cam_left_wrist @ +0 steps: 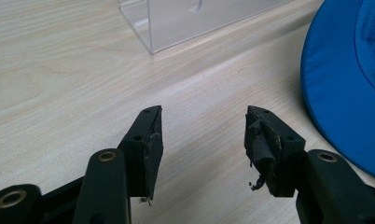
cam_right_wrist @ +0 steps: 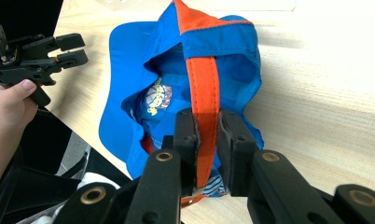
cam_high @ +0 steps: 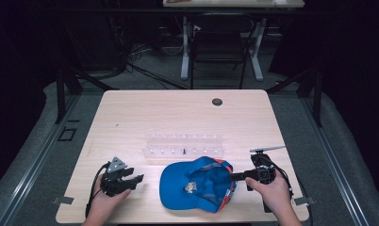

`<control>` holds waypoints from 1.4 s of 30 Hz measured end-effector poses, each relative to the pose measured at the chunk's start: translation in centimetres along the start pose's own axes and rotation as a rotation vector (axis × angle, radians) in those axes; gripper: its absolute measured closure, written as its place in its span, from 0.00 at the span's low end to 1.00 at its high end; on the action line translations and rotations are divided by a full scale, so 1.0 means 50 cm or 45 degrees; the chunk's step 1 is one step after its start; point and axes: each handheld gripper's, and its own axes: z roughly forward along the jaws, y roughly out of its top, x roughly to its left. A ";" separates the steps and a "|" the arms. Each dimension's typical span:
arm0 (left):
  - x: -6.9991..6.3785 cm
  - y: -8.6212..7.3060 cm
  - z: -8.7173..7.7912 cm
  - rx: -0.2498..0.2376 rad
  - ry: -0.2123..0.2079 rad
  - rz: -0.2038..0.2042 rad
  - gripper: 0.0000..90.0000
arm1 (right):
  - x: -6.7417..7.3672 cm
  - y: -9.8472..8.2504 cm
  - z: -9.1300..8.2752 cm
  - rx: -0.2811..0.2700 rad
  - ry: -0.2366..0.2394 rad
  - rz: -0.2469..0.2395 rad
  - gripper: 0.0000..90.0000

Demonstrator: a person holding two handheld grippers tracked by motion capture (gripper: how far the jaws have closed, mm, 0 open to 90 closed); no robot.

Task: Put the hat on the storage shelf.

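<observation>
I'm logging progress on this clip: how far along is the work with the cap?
Done: the right gripper has shut on the orange strap at the back of the blue cap. In hand: the cap lies upside down on the table, pinched but not lifted. Left: the left gripper rests open beside the brim, holding nothing; whatever follows hasn't started.

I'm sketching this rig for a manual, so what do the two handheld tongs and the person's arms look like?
Both tongs are black, each with two angular jaws joined by brass-ringed pivots. The left tongs carry a grey three-cornered plate on top, and a black cable loops from them. Their dark jaw pads look worn and frayed. The right tongs trail a black cable too. The person's forearms are bare, with no sleeves in view.
</observation>
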 end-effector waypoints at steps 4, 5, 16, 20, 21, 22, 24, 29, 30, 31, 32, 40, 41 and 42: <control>0.000 0.000 0.000 -0.003 0.000 0.000 0.52 | 0.001 0.006 -0.003 0.039 0.008 -0.016 0.87; 0.000 0.000 0.000 -0.003 0.000 0.000 0.52 | 0.001 0.006 -0.003 0.039 0.008 -0.016 0.87; 0.000 0.000 0.001 0.000 0.001 0.011 0.52 | 0.007 0.022 -0.018 0.075 -0.015 -0.016 0.88; 0.000 0.000 0.001 0.000 0.000 0.010 0.52 | 0.009 0.027 -0.025 0.077 -0.013 -0.015 0.88; -0.001 0.000 0.001 0.001 0.000 0.010 0.52 | 0.009 0.027 -0.025 0.077 -0.013 -0.015 0.88; -0.001 0.000 0.001 0.002 0.000 0.011 0.52 | 0.011 0.031 -0.030 0.082 -0.008 -0.013 0.88; -0.001 0.000 0.001 -0.001 0.001 0.007 0.52 | 0.012 0.032 -0.032 0.081 -0.002 -0.013 0.88; -0.002 0.000 0.001 0.001 -0.002 0.010 0.52 | 0.017 0.039 -0.043 0.091 0.000 -0.010 0.87; -0.002 0.000 0.001 0.000 -0.002 0.009 0.52 | 0.018 0.040 -0.044 0.081 0.004 0.002 0.87; -0.002 0.001 0.002 -0.001 -0.003 0.010 0.52 | 0.020 0.043 -0.048 0.085 0.006 0.005 0.87; -0.002 0.001 0.002 -0.001 -0.003 0.010 0.52 | 0.019 0.044 -0.050 0.087 0.010 0.003 0.88; -0.004 0.001 0.002 0.001 -0.005 0.011 0.52 | 0.022 0.052 -0.059 0.101 0.111 0.044 0.88; -0.004 0.001 0.002 0.001 -0.005 0.011 0.52 | 0.023 0.053 -0.060 0.106 0.120 0.047 0.88; -0.005 0.001 0.003 0.000 -0.004 0.007 0.52 | 0.023 0.053 -0.060 0.106 0.120 0.047 0.88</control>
